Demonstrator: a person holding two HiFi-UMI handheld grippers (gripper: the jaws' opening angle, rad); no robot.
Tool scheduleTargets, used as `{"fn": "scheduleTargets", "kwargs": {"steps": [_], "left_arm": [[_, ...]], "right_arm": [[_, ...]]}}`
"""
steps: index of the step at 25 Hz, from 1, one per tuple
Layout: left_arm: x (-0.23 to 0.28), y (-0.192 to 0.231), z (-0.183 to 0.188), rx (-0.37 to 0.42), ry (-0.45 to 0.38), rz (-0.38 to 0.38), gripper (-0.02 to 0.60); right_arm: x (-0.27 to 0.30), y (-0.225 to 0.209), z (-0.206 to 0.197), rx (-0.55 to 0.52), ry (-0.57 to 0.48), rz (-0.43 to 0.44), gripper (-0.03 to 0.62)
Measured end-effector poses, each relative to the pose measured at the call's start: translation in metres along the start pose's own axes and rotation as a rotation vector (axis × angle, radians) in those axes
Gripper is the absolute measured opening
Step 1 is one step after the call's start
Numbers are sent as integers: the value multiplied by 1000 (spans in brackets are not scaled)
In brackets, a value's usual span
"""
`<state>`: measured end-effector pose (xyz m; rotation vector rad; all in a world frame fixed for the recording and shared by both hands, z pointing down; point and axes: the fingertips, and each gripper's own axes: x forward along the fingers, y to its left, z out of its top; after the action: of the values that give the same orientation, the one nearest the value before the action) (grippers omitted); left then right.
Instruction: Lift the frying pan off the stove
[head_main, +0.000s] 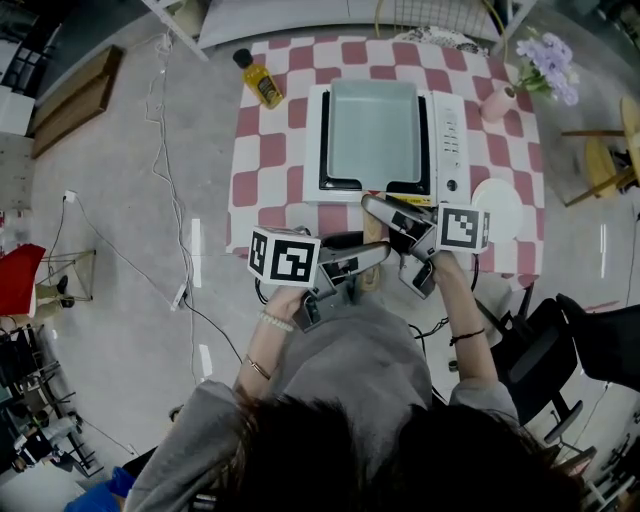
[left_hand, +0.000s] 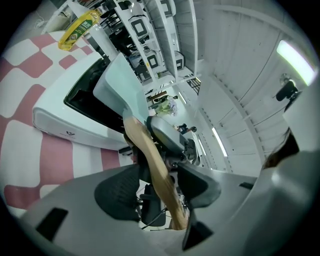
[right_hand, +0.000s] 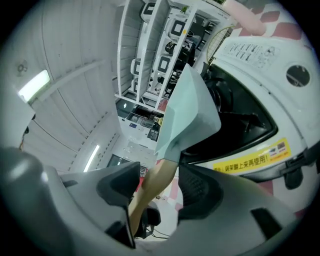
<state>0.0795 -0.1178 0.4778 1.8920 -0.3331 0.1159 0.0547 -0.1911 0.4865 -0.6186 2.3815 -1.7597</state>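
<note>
**Head view.** Your surface is covered with a red-and-white checked cloth. The white stove stands at its centre. The pale green frying pan sits squarely in the stove's recess. An oil bottle sits at the far left corner. A pink vase with purple flowers stands at the far right, and a white plate lies nearer you on the right. Your left gripper and right gripper converge at the stove's near edge. The grey floor carries loose cables. Wooden boards lie at the far left, and a black chair stands to your right.

**Left gripper view.** The pan's wooden handle runs between your jaws. They stand wide apart and do not clamp it. Behind are white shelving and a panelled ceiling with a light strip.

**Right gripper view.** The handle also passes between these jaws, which are likewise spread and released. The pan's body rests in the stove, above a yellow label on the stove's front edge. Shelving fills the background.
</note>
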Motion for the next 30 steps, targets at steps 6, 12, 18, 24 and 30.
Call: {"fn": "scheduleTargets", "kwargs": {"steps": [6,12,18,24,30], "left_arm": [[0,-1,-3,13,37,-30,242],[2,5,-3,24,58,-7,233],[3,2,-2,34,67,-16,181],[4,-4,-2,56,79,-28,179],[3,0,-3,68,80,-14,179]], "right_arm": [[8,6,3,44,6,81,241],[12,5,-1,61,42,105,229],[13,5,-1,90,39,128,221],[11,3,-2,139,33,136,209],[12,3,-2,149,26,147,207]]}}
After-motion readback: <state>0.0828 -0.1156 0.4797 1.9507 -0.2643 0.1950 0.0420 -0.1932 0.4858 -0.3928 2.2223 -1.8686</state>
